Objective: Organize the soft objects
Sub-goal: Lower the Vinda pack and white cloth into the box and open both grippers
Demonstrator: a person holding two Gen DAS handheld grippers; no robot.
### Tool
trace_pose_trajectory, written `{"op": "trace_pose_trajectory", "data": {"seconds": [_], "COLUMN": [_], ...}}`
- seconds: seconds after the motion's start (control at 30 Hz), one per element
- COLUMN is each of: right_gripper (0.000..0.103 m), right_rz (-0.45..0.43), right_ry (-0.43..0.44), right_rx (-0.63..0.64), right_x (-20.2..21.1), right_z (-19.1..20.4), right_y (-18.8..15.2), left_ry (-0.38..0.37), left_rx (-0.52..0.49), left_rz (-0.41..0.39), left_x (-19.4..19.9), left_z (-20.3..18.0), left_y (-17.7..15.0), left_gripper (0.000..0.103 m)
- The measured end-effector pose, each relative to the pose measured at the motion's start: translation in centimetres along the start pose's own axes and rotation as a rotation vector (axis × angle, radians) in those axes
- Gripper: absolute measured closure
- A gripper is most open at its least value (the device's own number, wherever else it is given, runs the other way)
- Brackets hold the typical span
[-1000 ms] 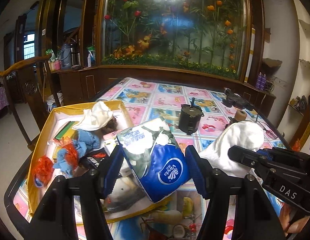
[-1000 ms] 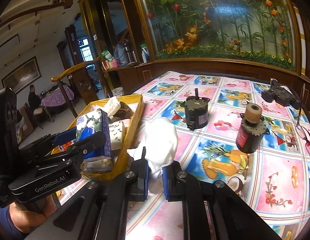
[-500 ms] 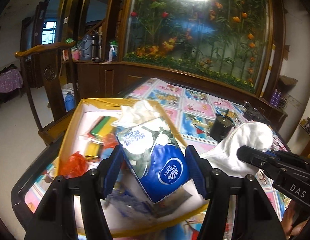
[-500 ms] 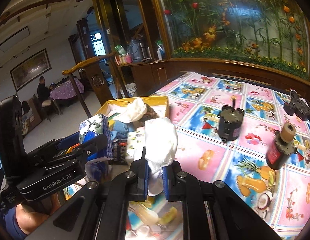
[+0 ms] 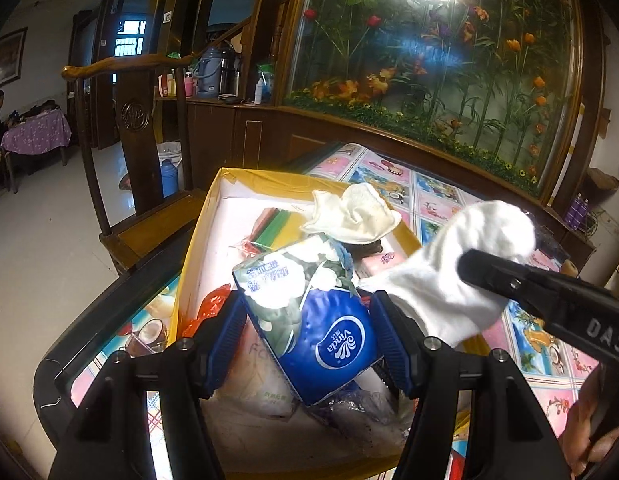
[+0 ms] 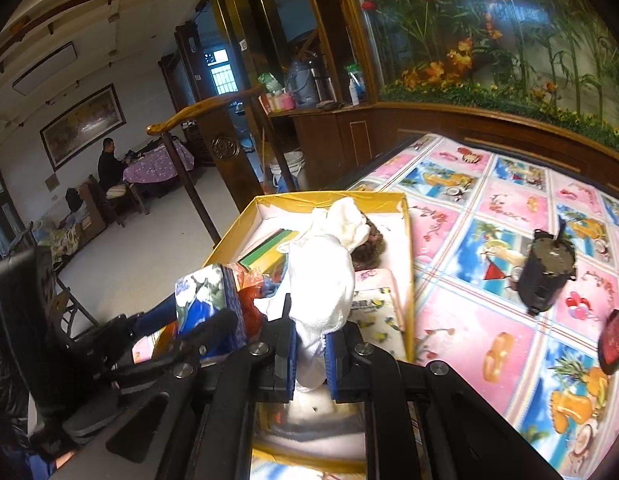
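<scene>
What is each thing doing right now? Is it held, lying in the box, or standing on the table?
left gripper: shut on the tissue pack.
tissue pack: held tilted over the yellow box.
right gripper: shut on the white cloth.
white cloth: held, bunched up, over the box.
yellow box: open, already holding things.
cream cloth: lying crumpled in the box.
black motor: standing on the table, outside the box.

Home dining room — carved wooden chair (image 5: 135,120), fruit-print tablecloth (image 6: 489,280), framed painting (image 6: 83,124)

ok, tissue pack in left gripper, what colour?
Blue with white flowers, tissue pack, clearest in left wrist view.
</scene>
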State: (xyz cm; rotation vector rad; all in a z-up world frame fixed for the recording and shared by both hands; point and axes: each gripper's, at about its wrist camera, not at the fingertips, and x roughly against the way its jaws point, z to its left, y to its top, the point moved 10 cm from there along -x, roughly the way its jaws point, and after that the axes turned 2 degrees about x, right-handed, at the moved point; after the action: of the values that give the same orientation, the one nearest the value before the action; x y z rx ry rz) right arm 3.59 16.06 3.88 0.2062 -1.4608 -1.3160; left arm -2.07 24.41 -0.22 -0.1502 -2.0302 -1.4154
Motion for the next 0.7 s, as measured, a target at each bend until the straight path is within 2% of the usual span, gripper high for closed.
{"op": "trace_pose_trajectory", "data": {"seconds": [0.43,0.7], "right_gripper": [0.089,0.086], "right_rz": [0.089,0.115], "right_ry": [-0.031,-0.049], "right_rx": [-0.006,-0.057], "right_x": [-7.4,-8.4], "right_z": [-0.2,-2.1], "right_y": [1.3,0.8], "left_ry": [0.025,0.017], "left_rx": [-0.033,-0.044], "left_rz": [0.012,0.016], "left_x": [-1.1,-1.8], "left_z": [0.6,0.3], "left_y": [-0.1,0.2], "left_gripper": [0.040,0.037]}}
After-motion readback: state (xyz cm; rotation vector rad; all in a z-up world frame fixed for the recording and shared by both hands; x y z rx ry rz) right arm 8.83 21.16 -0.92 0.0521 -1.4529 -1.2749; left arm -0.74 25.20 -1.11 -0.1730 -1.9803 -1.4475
